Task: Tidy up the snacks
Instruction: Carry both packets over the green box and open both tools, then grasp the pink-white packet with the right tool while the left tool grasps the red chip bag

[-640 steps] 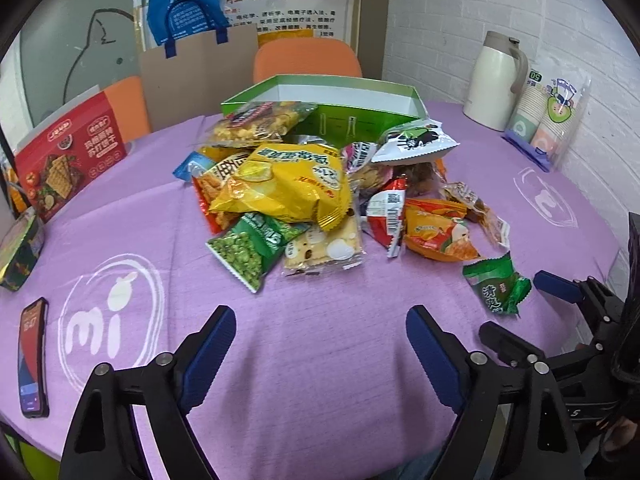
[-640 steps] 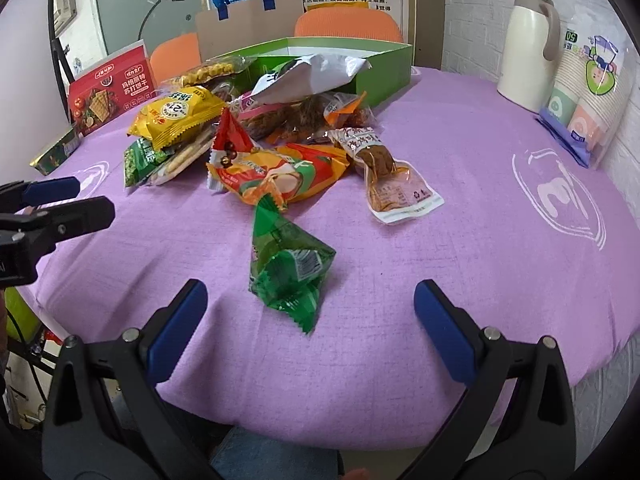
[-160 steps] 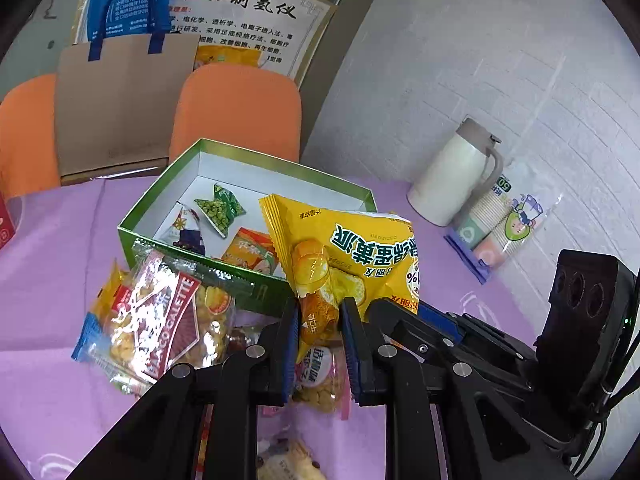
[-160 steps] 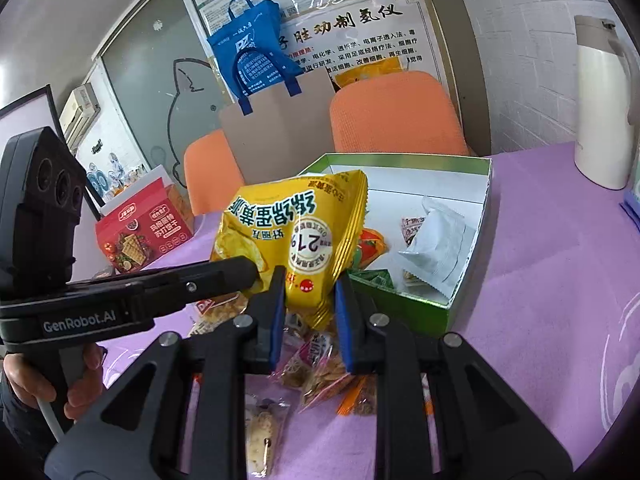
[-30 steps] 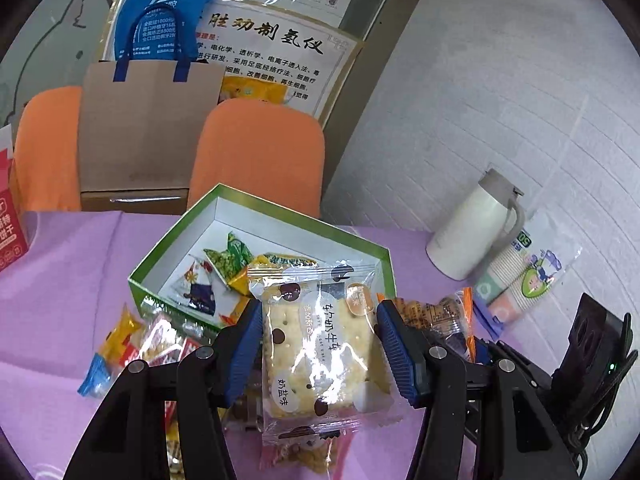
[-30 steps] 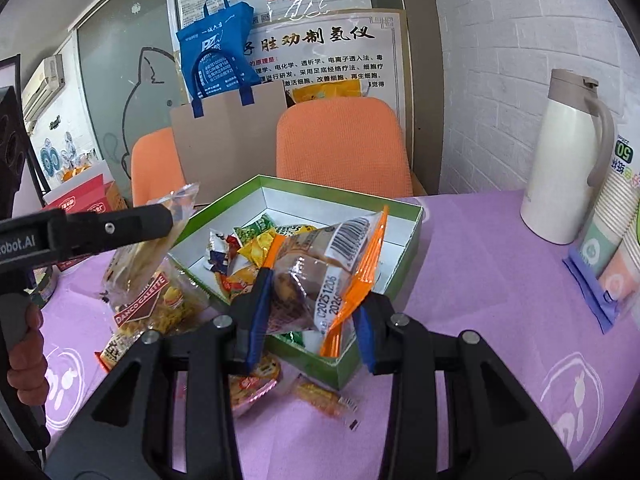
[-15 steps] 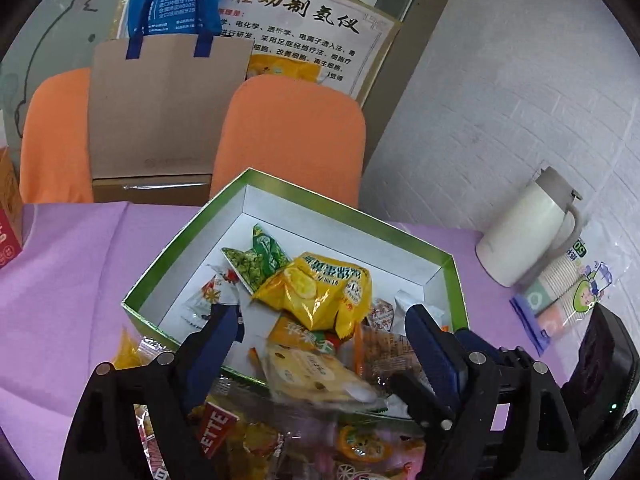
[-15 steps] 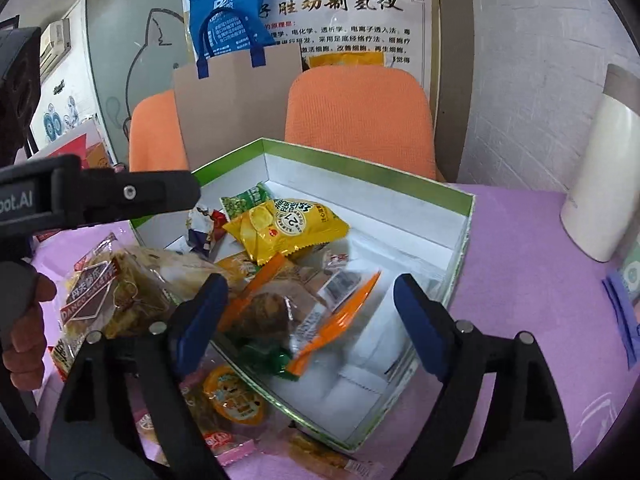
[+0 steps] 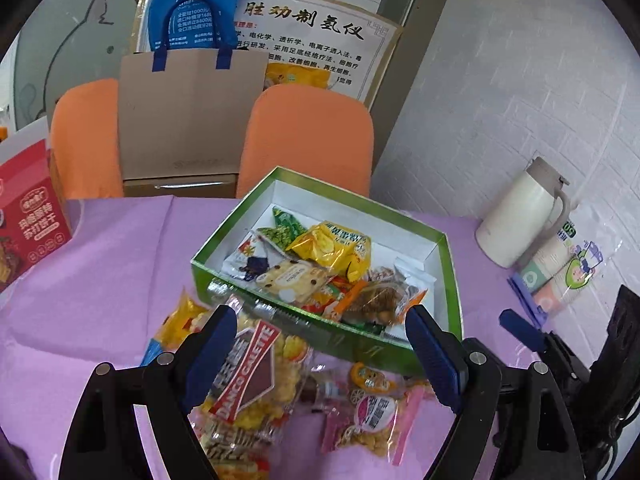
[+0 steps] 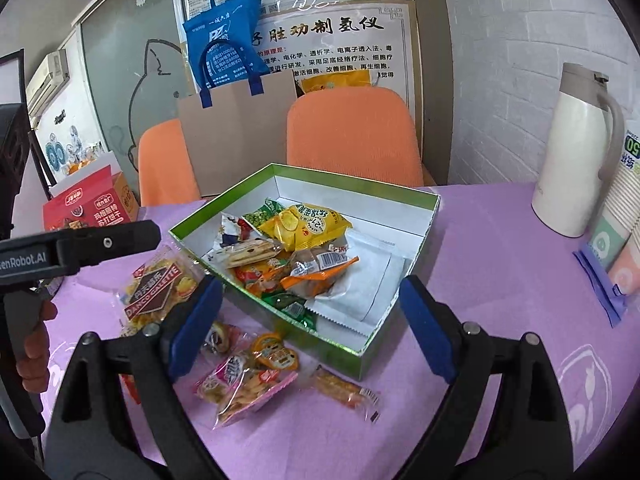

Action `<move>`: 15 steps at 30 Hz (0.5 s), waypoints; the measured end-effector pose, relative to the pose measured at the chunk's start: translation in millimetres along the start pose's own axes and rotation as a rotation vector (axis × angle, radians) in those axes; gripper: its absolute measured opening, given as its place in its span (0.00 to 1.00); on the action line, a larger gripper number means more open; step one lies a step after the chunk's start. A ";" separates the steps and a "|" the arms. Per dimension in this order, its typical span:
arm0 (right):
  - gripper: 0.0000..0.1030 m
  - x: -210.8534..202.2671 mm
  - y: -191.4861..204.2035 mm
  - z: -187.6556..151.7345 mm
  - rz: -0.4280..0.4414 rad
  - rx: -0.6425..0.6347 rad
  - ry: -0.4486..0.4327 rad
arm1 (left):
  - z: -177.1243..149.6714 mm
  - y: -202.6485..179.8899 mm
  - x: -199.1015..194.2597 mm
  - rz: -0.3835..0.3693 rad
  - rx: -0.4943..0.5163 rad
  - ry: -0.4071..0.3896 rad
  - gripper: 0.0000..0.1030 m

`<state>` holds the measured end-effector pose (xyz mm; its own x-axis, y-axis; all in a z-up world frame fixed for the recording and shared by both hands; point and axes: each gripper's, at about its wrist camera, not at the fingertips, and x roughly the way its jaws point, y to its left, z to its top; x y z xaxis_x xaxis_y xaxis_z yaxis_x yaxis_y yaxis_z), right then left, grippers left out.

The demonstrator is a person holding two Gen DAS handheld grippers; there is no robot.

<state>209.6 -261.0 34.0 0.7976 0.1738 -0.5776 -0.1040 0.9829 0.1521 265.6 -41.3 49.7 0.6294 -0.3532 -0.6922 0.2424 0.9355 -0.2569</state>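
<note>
L fingers (image 9: 208, 344) apart, R fingers (image 10: 424, 320) apart, both empty | green box (image 10: 434, 216): yellow chip bag (image 10: 308, 224) + mixed pkts

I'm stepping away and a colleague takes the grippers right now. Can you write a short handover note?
Left gripper: open, empty, above the snacks in front of the box.
Right gripper: open, empty, near the box's front edge.
Green box: on the purple table, already holding the yellow chip bag, cookie pack, white packet and others.
Left outside: the big clear Danco bag, pink packet, round jelly cup and small bar. Box those next.
</note>
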 end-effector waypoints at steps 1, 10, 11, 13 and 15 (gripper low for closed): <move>0.89 -6.2 1.8 -3.0 -0.006 0.003 0.003 | -4.9 0.8 -6.4 0.030 0.005 0.009 0.86; 0.89 -35.3 13.3 -50.7 0.032 0.025 0.073 | -74.7 16.6 -50.5 0.080 0.018 -0.012 0.85; 0.89 -34.1 14.4 -54.9 0.043 0.028 0.084 | -84.2 20.3 -51.8 0.082 0.013 -0.007 0.85; 0.89 -27.4 17.2 -61.7 0.046 0.034 0.114 | -101.5 28.0 -53.4 0.078 -0.006 0.000 0.86; 0.89 -17.8 19.7 -65.4 0.041 0.044 0.139 | -119.1 37.1 -53.9 0.070 -0.024 0.014 0.85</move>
<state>154.6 -240.7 -5.2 0.7032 0.2239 -0.6748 -0.1063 0.9716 0.2116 152.7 13.2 -2.8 0.6339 -0.2873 -0.7181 0.1806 0.9578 -0.2239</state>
